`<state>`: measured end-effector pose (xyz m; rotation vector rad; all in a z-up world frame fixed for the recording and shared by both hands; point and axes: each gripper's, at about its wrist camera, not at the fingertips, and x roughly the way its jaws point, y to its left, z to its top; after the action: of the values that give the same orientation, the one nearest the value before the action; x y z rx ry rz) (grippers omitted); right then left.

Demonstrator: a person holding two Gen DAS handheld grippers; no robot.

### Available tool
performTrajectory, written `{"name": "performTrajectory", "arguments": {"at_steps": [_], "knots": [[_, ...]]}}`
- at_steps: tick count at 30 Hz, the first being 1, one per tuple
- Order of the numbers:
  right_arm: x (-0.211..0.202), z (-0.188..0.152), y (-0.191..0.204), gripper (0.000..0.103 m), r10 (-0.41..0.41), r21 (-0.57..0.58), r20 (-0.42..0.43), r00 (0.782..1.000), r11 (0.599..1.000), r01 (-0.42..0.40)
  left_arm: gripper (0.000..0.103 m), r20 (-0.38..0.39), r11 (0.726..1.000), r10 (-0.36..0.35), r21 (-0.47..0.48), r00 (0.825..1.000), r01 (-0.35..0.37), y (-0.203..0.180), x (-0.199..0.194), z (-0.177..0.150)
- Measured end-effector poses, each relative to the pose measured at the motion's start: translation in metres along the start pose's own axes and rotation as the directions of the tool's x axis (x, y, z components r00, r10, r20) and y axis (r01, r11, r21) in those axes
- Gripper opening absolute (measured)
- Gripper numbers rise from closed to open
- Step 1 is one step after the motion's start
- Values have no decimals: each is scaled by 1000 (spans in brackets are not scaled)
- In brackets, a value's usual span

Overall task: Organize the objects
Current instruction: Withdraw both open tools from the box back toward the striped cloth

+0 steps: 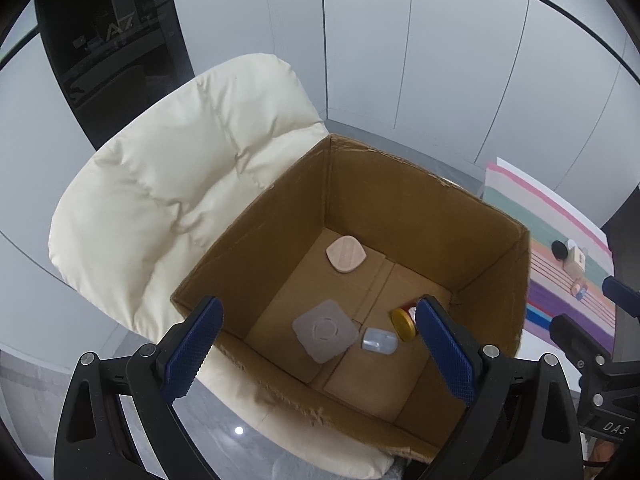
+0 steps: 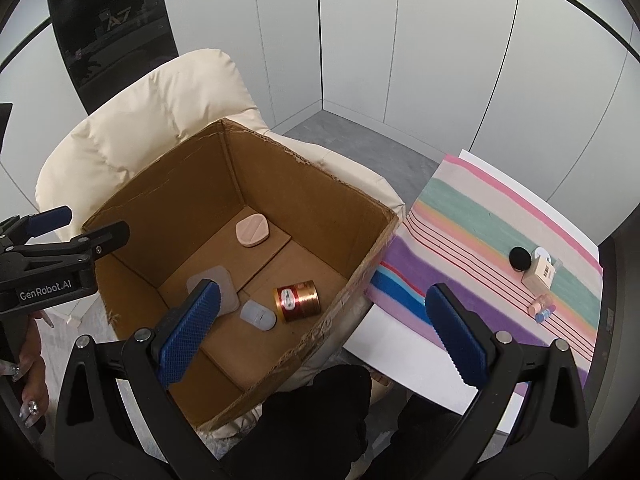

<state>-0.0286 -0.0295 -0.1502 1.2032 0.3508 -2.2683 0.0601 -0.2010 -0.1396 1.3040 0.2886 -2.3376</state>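
While you hold both tools above the chair, your left gripper [image 1: 320,344] hangs over the near edge of the cardboard box [image 1: 492,264], its blue-padded jaws spread wide with nothing between them. Your right gripper [image 2: 324,332] sits just to the right of it, over the box's right-hand rim and the edge of the table, jaws equally wide and empty. Part of your left hand [image 2: 32,376] shows at the left edge of the right wrist view, wrapped around the left tool's handle.

Down on the box floor, nearest you, a grey square pad [image 1: 325,330] lies flat, with a small translucent cap-like piece [image 1: 379,341] just beside it on the right. Next to that, a red and gold tin [image 2: 297,299] lies on its side, its yellow lid [image 1: 403,323] facing the camera in the left wrist view. Farther in, toward the back corner, a pinkish rounded-square pad [image 1: 345,254] lies flat, well apart from the others.

That box rests on a cream padded chair [image 1: 168,184]. Off to the right, a striped cloth [image 2: 480,216] covers a table, and at its far end sit a black round item [image 2: 520,257], a small carton [image 2: 541,275] touching it, and a few small bottles [image 2: 542,310] nearby. Grey wall panels [image 2: 440,48] stand behind.
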Motion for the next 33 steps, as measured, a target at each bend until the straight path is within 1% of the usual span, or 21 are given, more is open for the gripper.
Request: {"name": "performTrajectory", "arguments": {"at_steps": [3, 6, 8, 11, 18, 22, 26, 30, 33], "knots": [[-8, -7, 3, 103, 0, -6, -6, 1000, 1000, 0, 98, 11, 999, -39, -17, 999, 39, 3, -13, -10], [-16, -18, 5, 103, 3, -8, -14, 1000, 1000, -3, 98, 24, 999, -48, -9, 999, 48, 3, -28, -23], [-21, -24, 6, 103, 8, -13, -18, 1000, 1000, -8, 98, 18, 998, -58, 4, 998, 58, 1, -35, -32], [-31, -34, 9, 103, 4, -25, -19, 1000, 1000, -4, 98, -1, 996, -91, 13, 996, 91, -1, -44, -45], [-54, -57, 18, 103, 18, -44, -28, 999, 999, -19, 98, 5, 997, -73, 39, 997, 73, -5, -60, -68], [-64, -66, 22, 103, 27, -56, -23, 999, 998, -28, 98, -13, 996, -84, 32, 996, 85, -6, -58, -73], [-69, -67, 25, 103, 13, -65, -10, 1000, 998, -14, 98, -7, 997, -71, 39, 997, 72, -8, -58, -73], [-71, -69, 20, 103, 8, -53, -8, 1000, 999, -8, 98, -4, 996, -79, 46, 997, 79, -13, -57, -72], [-73, -70, 14, 103, 0, -36, -5, 1000, 999, 0, 98, -17, 994, -90, 61, 996, 91, -22, -52, -69]]}}
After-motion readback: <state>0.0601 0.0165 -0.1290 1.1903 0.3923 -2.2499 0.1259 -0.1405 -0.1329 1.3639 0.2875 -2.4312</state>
